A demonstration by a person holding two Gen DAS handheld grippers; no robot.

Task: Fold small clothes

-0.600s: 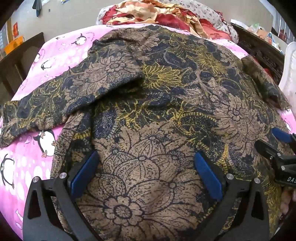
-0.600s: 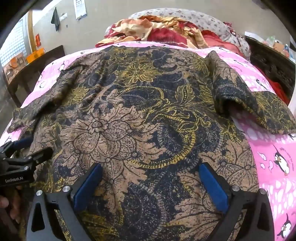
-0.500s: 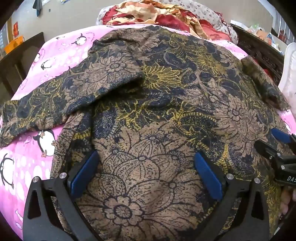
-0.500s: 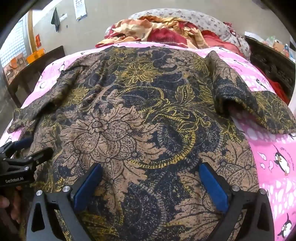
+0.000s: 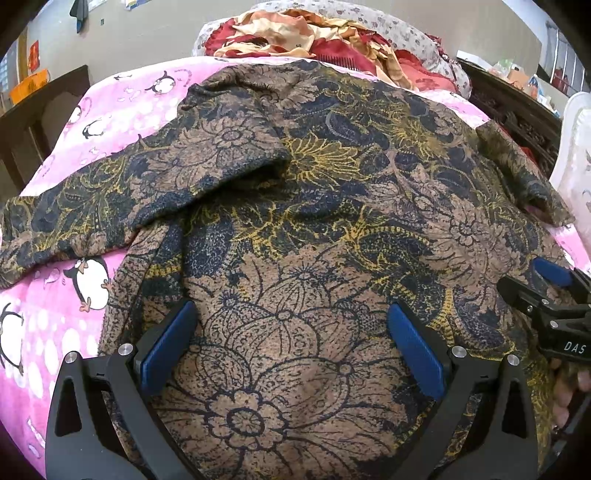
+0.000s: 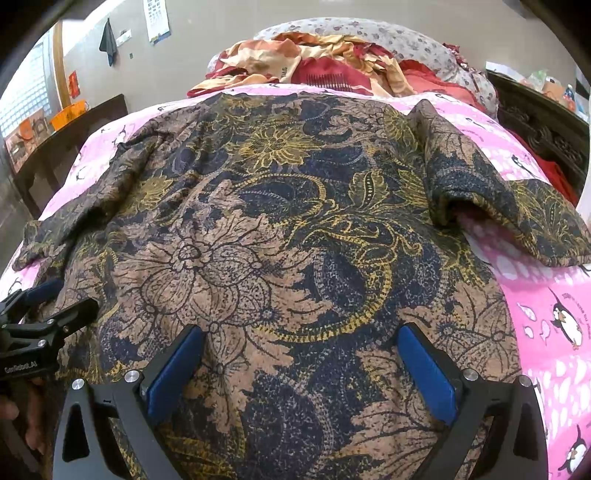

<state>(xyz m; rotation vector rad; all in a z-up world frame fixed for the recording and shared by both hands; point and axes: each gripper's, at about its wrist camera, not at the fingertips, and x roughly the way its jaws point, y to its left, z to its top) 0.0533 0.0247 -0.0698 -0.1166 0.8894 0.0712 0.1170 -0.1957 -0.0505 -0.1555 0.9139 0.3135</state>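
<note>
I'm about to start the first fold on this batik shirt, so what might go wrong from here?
1. The left sleeve lies doubled over itself with a raised fold; folding now would likely trap that crease.
2. Both the left gripper and right gripper hang open over mid-fabric of the shirt, not an edge, so closing may bunch it.

pink penguin sheet (image 5: 122,110) | red-and-cream bedding heap (image 6: 317,66) | wall calendar (image 6: 157,18)

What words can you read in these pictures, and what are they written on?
"DAS": white letters on the right gripper, cut off at the picture's edge.
"GenRobot.AI": small white letters on the left gripper.
Wall calendar: too small to read.
Red wall sign: too blurred to read.
Writing by the penguin on the pink blanket: too small to read.
</note>
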